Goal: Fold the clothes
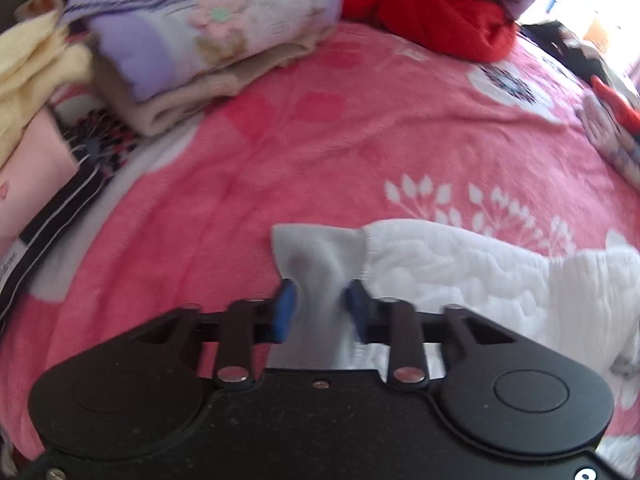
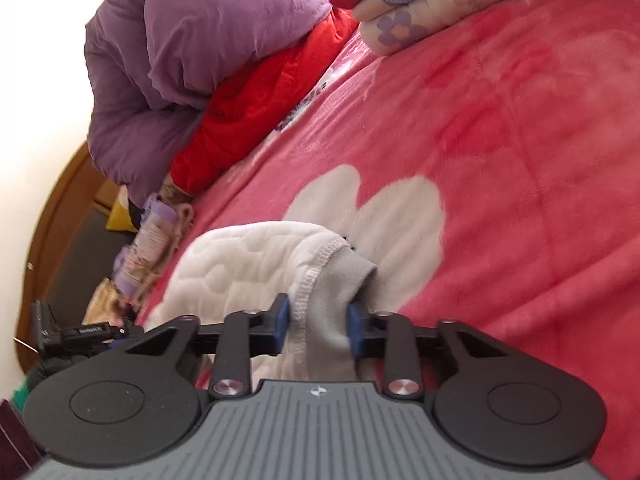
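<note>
A white quilted garment [image 1: 472, 276] with a grey lining lies on the pink blanket [image 1: 320, 168]. My left gripper [image 1: 320, 304] is shut on a grey-lined corner of it, the cloth bunched between the blue pads [image 1: 285, 312]. In the right wrist view my right gripper [image 2: 318, 320] is shut on another hemmed edge of the same white garment [image 2: 248, 268], held just above the blanket [image 2: 520, 160]. The rest of the garment trails out of sight under both grippers.
A stack of folded clothes [image 1: 192, 40] with a purple floral top sits at the back left, beside yellow and pink items [image 1: 32, 92]. Red clothing [image 1: 440, 12] and a purple jacket [image 2: 180, 60] are heaped at the bed's far side. Another folded floral piece [image 2: 432, 4] lies far right.
</note>
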Motion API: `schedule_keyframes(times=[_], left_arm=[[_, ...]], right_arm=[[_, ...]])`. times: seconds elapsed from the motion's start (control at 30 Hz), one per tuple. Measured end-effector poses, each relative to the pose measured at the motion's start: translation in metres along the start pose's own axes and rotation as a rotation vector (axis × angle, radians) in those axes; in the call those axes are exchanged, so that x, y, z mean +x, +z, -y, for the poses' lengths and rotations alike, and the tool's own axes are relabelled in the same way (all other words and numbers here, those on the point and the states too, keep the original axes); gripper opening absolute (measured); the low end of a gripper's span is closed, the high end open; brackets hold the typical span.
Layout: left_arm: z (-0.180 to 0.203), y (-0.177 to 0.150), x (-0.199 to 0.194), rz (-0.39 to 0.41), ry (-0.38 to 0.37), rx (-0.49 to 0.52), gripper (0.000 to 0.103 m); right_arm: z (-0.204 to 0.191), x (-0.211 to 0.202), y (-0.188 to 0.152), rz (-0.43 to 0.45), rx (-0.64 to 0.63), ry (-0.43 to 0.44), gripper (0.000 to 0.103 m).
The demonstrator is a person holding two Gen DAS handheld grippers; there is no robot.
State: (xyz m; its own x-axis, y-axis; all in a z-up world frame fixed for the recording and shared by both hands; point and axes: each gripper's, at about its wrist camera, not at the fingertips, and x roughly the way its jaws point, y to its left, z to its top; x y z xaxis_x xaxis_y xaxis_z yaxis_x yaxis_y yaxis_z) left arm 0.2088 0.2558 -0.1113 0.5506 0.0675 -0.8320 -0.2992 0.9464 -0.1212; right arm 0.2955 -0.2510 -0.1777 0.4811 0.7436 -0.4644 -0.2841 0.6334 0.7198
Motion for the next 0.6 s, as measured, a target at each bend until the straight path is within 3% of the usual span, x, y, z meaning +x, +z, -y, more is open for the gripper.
schedule_keyframes(times=[0.13, 0.37, 0.47, 0.6], left_arm=[[0.025, 0.007, -0.013, 0.083, -0.007, 0.108, 0.008], [0.064, 0.043, -0.033, 0.27, -0.096, 0.107, 0.007], [0.081, 0.055, -0.019, 0.278, -0.094, 0.104, 0.007], [0.091, 0.062, 0.012, 0.235, -0.046, 0.082, 0.007]], right_arm=[[-0.011, -0.013, 0.006, 0.059, -0.05, -0.01, 0.015], [-0.008, -0.075, 0.033, 0.264, -0.094, -0.081, 0.014], [0.005, -0.093, 0.044, 0.34, -0.069, -0.112, 0.014], [0.019, -0.086, 0.052, 0.338, -0.04, -0.158, 0.014]])
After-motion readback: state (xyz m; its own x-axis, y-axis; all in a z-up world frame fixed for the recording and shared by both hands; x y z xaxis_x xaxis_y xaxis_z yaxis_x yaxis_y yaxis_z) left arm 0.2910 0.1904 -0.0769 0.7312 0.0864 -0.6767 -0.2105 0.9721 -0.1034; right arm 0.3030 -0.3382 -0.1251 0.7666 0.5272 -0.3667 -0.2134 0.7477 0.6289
